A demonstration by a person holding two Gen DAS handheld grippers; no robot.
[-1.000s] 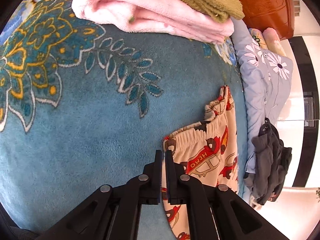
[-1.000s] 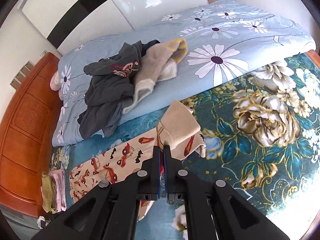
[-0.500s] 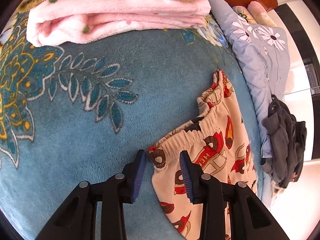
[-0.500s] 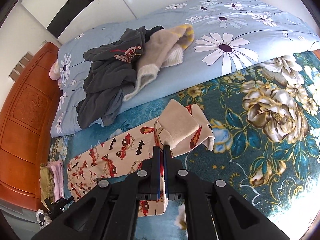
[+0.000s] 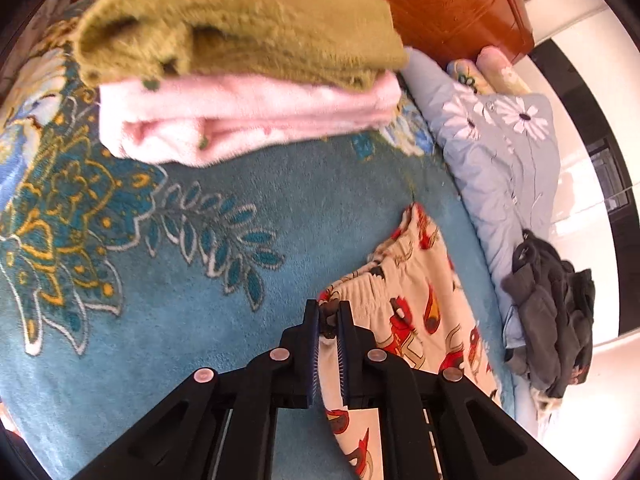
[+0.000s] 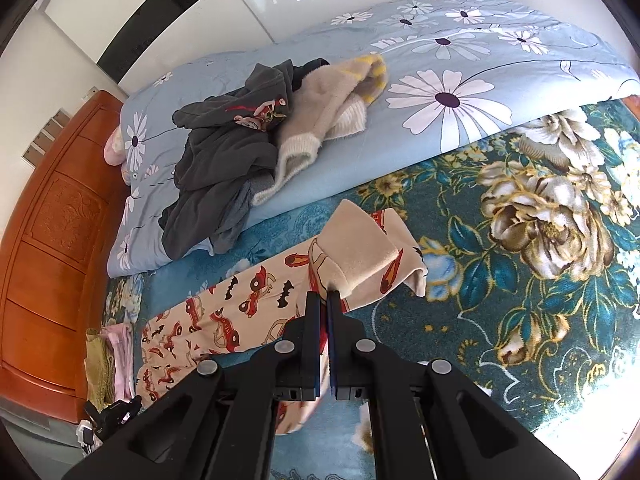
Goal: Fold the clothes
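Cream pants with a red car print lie stretched out on the teal floral blanket. My left gripper is at the corner of their elastic waistband. Its jaws are closing, and the corner is pinched between the pads. In the right wrist view the same pants run away to the left. My right gripper is shut on the leg end, which stands up and folds over above the fingertips.
A folded olive knit rests on a folded pink garment near the wooden headboard. Dark grey and beige clothes are heaped on the light blue daisy quilt beside the pants.
The left gripper opened beside the waistband corner, then closed on it and rose slightly. The right gripper stayed shut on the leg end and barely moved.
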